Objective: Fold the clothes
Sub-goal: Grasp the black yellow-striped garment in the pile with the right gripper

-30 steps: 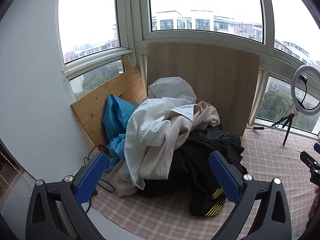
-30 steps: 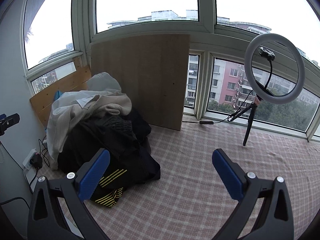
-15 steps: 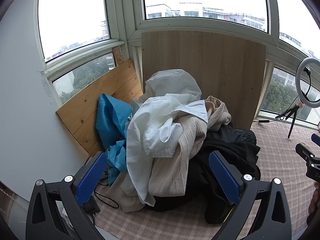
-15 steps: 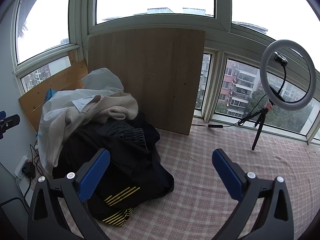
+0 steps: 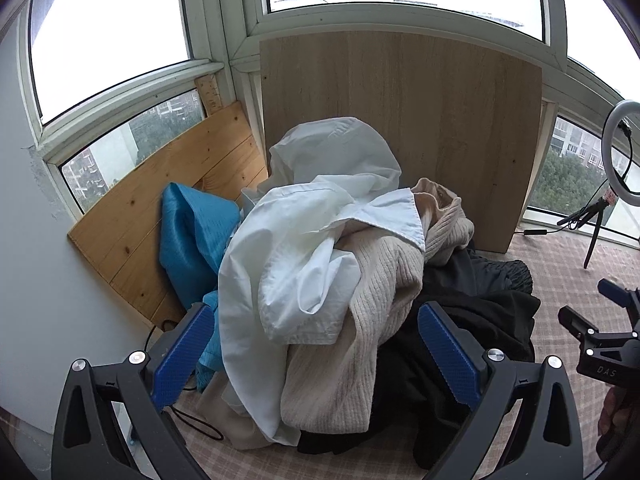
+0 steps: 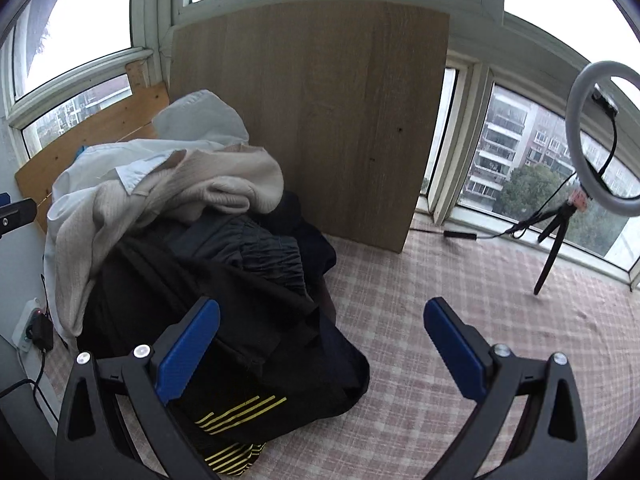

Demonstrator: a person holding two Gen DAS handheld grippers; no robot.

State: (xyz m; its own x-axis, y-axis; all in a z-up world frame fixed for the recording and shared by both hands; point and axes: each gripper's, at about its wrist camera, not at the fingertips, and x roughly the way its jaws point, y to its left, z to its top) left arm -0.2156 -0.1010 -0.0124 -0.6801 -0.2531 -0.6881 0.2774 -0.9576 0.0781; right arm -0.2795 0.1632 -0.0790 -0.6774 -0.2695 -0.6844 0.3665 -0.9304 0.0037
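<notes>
While both tongs hang spread wide and empty, the left gripper faces the crumpled white cotton shirt topping the heap on the pink checked cloth; pinch its collar alone, beyond it, sparing the cream ribbed sweater. The right gripper waits over the black striped garment.

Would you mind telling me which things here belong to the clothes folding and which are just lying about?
For the job:
- white shirt
- cream knit sweater
- black garment with yellow stripes
- blue cloth
- left gripper, open
- right gripper, open

Just lying about:
- wooden board
- pine panel
- ring light
- checked cover
</notes>
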